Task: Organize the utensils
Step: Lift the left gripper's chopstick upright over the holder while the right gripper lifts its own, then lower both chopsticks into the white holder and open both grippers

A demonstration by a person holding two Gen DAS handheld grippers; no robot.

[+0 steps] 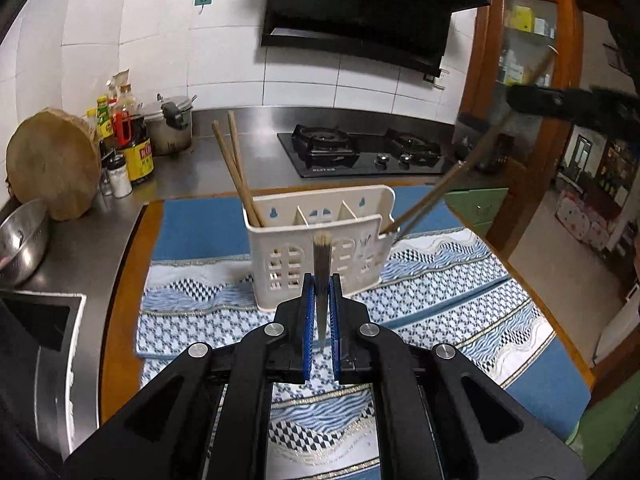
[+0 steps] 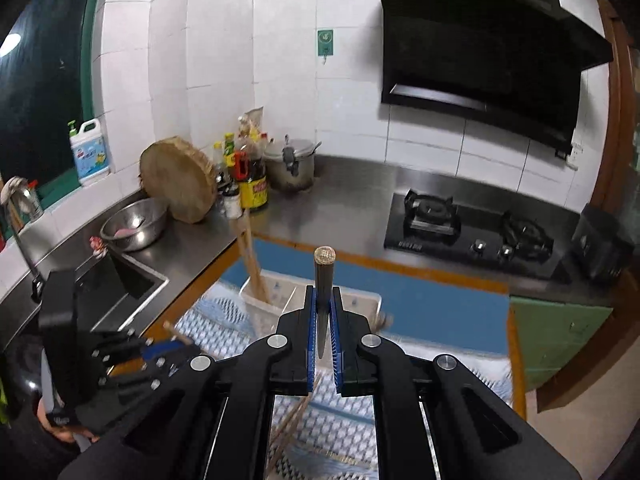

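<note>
Kitchen counter, patterned mat (image 1: 460,280) with a white caddy (image 1: 320,256) on it, two chopsticks (image 1: 236,172) already in its left slot. Left gripper (image 1: 321,312) and right gripper (image 2: 323,320) each clamp a chopstick. Next is probably lowering both tips into a slot, though motion blur hides the right end.

The white utensil caddy (image 1: 320,248) is viewed closely, downward, from the left wrist. From the right wrist it (image 2: 276,300) is seen from higher. The far stove (image 1: 360,152) is shared.
</note>
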